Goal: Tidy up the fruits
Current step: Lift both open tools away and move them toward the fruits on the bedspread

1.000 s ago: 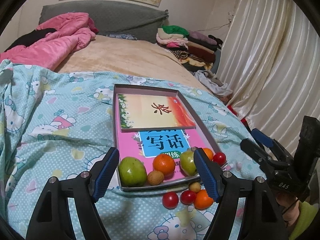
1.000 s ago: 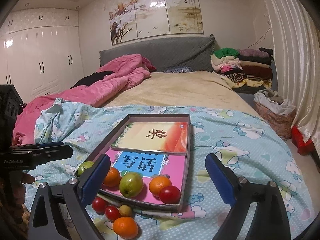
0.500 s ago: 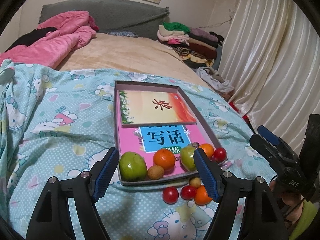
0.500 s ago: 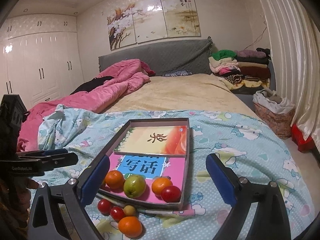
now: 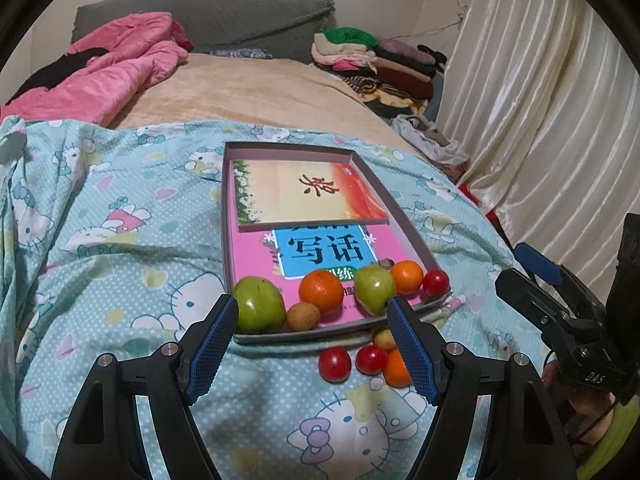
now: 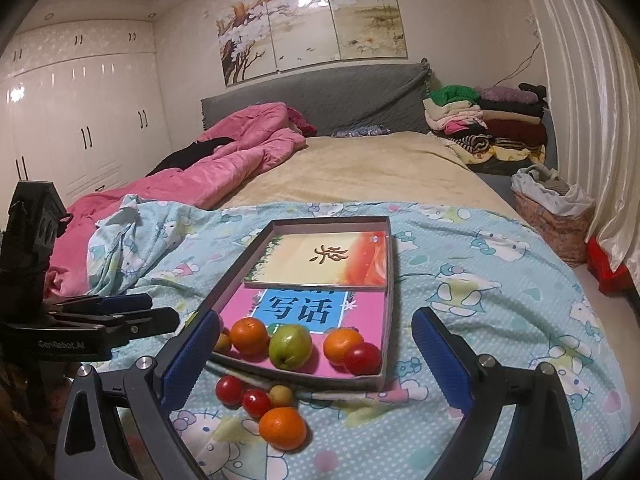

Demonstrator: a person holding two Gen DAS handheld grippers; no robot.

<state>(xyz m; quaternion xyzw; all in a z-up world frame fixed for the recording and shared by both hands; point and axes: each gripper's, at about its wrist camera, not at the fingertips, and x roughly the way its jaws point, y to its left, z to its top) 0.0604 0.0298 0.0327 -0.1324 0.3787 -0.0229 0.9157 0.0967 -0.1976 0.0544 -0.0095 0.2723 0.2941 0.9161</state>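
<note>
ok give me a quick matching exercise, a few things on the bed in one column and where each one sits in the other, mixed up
Things:
1. large green fruit
2. loose orange
3. floral book
4. folded clothes

Places:
A. far half of the box
B. on the blanket, in front of the box
C. near left corner inside the box
D. stacked by the headboard

Pairs: 1-C, 2-B, 3-A, 4-D

Printed cotton-like sheet [image 6: 480, 280], matt, wrinkled. Plush pink quilt [image 6: 224, 168]. Cardboard tray [image 6: 390, 280], matt grey walls; glossy paper book covers [image 6: 320, 264] inside. Shiny-skinned tomatoes [image 6: 362, 358]; dimpled oranges [image 6: 282, 428]. Satin-sheen curtain [image 5: 540, 100].
</note>
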